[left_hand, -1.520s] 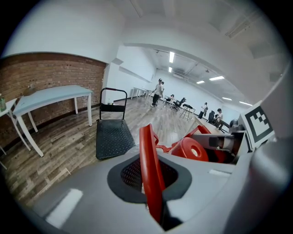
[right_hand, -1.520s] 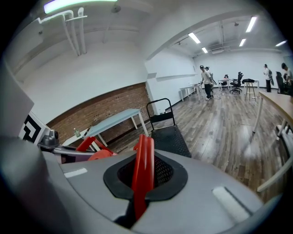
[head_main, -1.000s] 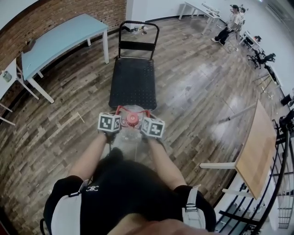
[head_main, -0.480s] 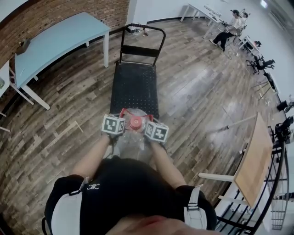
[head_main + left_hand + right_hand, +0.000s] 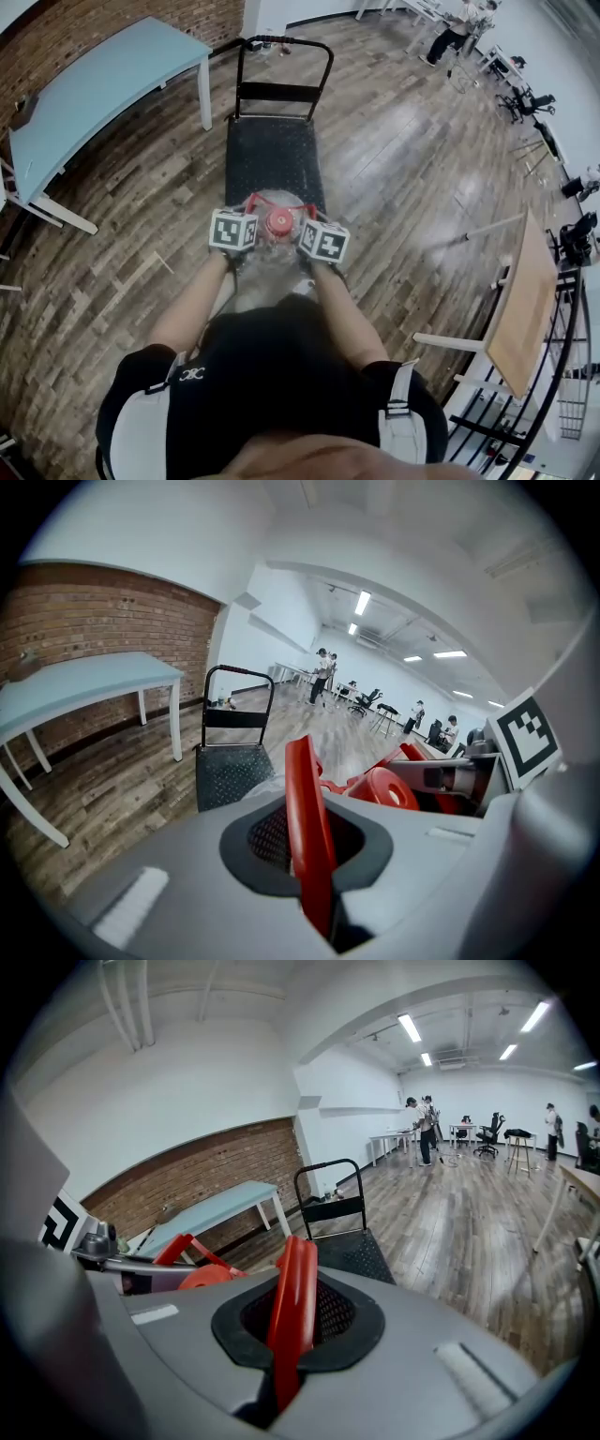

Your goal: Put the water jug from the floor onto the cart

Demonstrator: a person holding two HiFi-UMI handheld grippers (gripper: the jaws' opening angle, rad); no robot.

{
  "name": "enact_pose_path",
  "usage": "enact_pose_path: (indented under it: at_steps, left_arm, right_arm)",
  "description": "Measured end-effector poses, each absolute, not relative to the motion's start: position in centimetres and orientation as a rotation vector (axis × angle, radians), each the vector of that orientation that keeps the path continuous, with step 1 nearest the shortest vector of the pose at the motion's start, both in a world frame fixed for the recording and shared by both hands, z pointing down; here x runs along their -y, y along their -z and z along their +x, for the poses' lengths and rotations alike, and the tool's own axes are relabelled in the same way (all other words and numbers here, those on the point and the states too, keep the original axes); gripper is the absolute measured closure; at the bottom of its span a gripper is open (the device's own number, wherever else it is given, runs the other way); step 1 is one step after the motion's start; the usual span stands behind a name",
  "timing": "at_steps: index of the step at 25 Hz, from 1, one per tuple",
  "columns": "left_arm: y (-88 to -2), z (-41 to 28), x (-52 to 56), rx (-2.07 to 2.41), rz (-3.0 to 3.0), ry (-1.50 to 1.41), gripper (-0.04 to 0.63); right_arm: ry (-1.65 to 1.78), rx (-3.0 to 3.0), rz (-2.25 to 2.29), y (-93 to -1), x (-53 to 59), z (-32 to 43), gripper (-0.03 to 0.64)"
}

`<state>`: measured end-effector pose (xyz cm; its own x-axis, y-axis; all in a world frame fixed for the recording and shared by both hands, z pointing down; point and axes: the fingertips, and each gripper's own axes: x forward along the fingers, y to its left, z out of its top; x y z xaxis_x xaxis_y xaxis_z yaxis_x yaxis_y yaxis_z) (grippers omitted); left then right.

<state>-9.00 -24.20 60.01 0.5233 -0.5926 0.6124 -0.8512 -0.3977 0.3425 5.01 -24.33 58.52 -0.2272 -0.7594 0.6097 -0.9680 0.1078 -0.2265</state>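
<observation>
A clear water jug (image 5: pixel 261 274) with a red cap (image 5: pixel 278 222) hangs between my two grippers, right at the near end of the black cart (image 5: pixel 275 155). My left gripper (image 5: pixel 244 219) is shut on the left side of the jug's red handle (image 5: pixel 307 827). My right gripper (image 5: pixel 310 228) is shut on the handle's right side (image 5: pixel 292 1302). The red strip stands pinched between the jaws in both gripper views, with the cap (image 5: pixel 386 787) beside it. The cart's upright push bar (image 5: pixel 282 58) stands at its far end. The jug's lower body is hidden by my arms.
A light blue table (image 5: pixel 94 84) stands left of the cart, by the brick wall. A wooden tabletop (image 5: pixel 520 309) and a black railing (image 5: pixel 562 375) are at the right. Far back, people sit at desks (image 5: pixel 459 23). Wood floor lies on both sides of the cart.
I have walked forward with the jug: the cart is closer and the jug now overlaps its near edge. Both grippers stay shut on the red handle.
</observation>
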Motion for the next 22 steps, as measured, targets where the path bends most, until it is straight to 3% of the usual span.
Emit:
enact_pose_path:
  at_steps: [22]
  left_arm:
    - [-67.3, -6.3, 38.9, 1.137, 1.938, -0.666, 0.589]
  right_arm:
    - [-1.012, 1.989, 1.47, -66.4, 40.1, 7.7, 0.598]
